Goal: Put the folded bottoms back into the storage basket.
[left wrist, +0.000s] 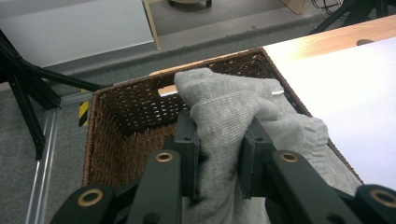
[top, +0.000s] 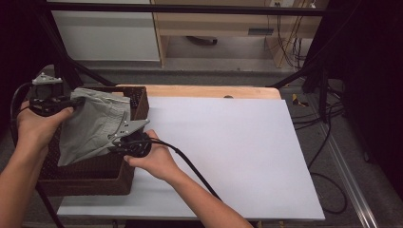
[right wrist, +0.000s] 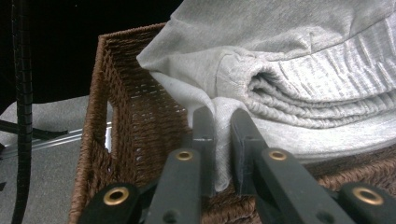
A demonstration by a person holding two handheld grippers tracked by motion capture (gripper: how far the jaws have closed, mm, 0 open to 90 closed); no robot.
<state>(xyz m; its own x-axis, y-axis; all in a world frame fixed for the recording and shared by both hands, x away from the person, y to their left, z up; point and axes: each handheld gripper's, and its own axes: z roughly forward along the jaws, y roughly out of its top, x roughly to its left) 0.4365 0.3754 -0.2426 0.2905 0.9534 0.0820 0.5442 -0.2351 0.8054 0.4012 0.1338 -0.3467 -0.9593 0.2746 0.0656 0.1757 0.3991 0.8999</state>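
Over a brown wicker basket [top: 124, 183] at the left end of the white surface [top: 228, 152], we hold a grey knit garment [top: 97, 124] slung between two grips. On the left, our left hand-held gripper [top: 72, 103] is clamped on a thick bunch of the cloth near its upper corner. To its right, our right hand-held gripper [top: 119, 142] pinches a thin fold at the lower edge, its jaws nearly together on the fabric. The garment hangs partly inside the basket, ribbed hem folded on itself. We judge it light, soft and limp: it will sag and slide, so corners, hem or seams make the safest holds, spread well apart.
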